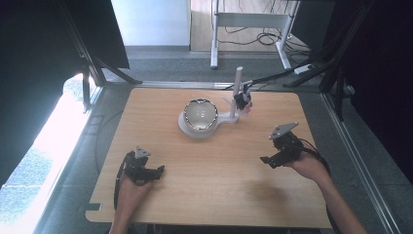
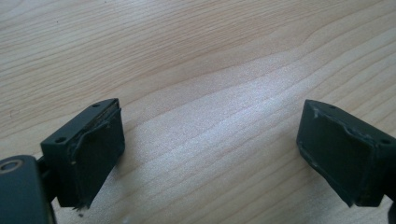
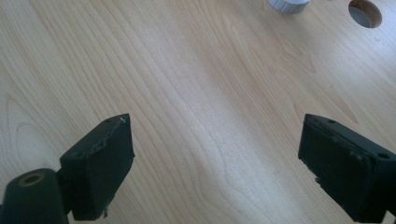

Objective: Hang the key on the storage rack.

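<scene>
- The left gripper (image 1: 157,171) sits low over the near left part of the wooden worktop (image 1: 209,195), held by the person's left hand (image 1: 130,187), with a cable looping back from it along the forearm.
- In the left gripper view its fingers (image 2: 95,156) stand wide apart, released, and only bare wood grain lies between them; nothing touches either pad.
- Well beyond these fingers, toward the middle of the far half of the worktop, stands a shiny round bowl (image 1: 200,114) seated on a white base (image 1: 187,129).
- A white arm of that base runs to the right of the bowl to an upright white post (image 1: 237,90), and a small dark clamp-like piece (image 1: 242,101) sits on the post; what it is cannot be told.
- The right gripper (image 1: 267,160) is held above the right part of the worktop by the person's right hand (image 1: 308,168), its grey three-cornered plate on top and its fingers pointing left.
- In the right gripper view its fingers (image 3: 100,170) are parted and released, grasping nothing, with plain wood between them.
- Far ahead of these fingers, at the top edge of that view, show a ribbed white rim (image 3: 288,4) and a round hole (image 3: 365,12) in the worktop, both well apart from the fingers.
- The bowl and its base lie between the two grippers but farther off, touched by neither.
</scene>
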